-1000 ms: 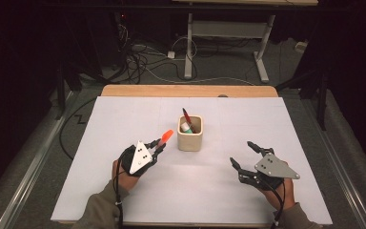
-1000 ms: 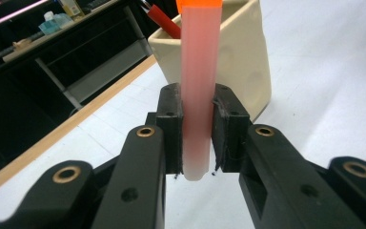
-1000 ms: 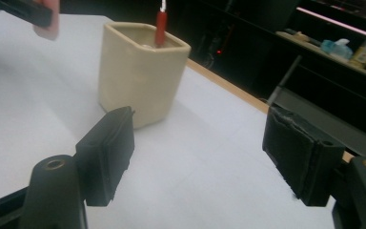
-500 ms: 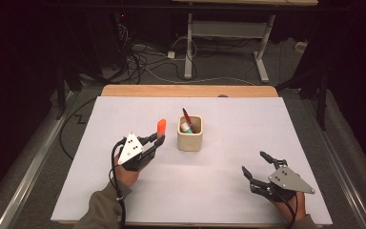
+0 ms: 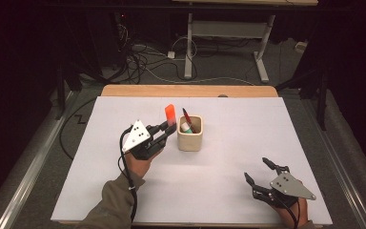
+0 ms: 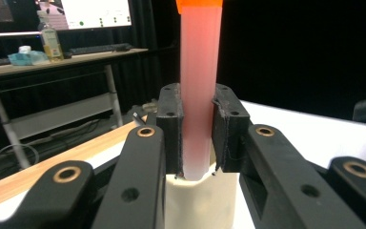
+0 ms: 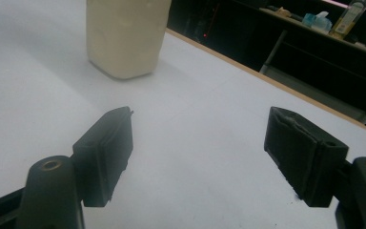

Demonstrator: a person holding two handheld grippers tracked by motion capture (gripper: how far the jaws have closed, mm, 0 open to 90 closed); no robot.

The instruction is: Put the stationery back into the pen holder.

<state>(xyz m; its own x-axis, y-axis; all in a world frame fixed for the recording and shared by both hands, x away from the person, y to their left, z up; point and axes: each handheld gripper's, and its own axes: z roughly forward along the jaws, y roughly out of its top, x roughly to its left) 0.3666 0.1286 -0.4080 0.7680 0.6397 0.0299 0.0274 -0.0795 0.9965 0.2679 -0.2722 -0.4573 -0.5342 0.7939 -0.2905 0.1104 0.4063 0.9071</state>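
My left gripper (image 5: 166, 129) is shut on an orange marker (image 5: 170, 113), which stands upright just left of the cream cup (image 5: 190, 134). The left gripper view has the marker (image 6: 199, 90) pinched between both pads, with the cup (image 6: 201, 202) right below and behind its lower end. A red-tipped pen (image 5: 187, 117) and a white-and-green item (image 5: 186, 127) stick out of the cup. My right gripper (image 5: 258, 170) hovers open near the table's front right corner. Between its spread jaws lies bare white table, and the cup (image 7: 125, 36) stands farther off at upper left.
The white tabletop (image 5: 238, 138) has a wooden strip (image 5: 188, 91) along its far edge. Beyond it are desk legs (image 5: 188, 52) and tangled cables (image 5: 138, 57) on the floor. A desk with a bottle (image 6: 50, 39) and a monitor stands behind.
My left gripper has lifted the orange marker up and toward the cup, turning it more upright. My right gripper has drawn back toward the front right corner, still open.
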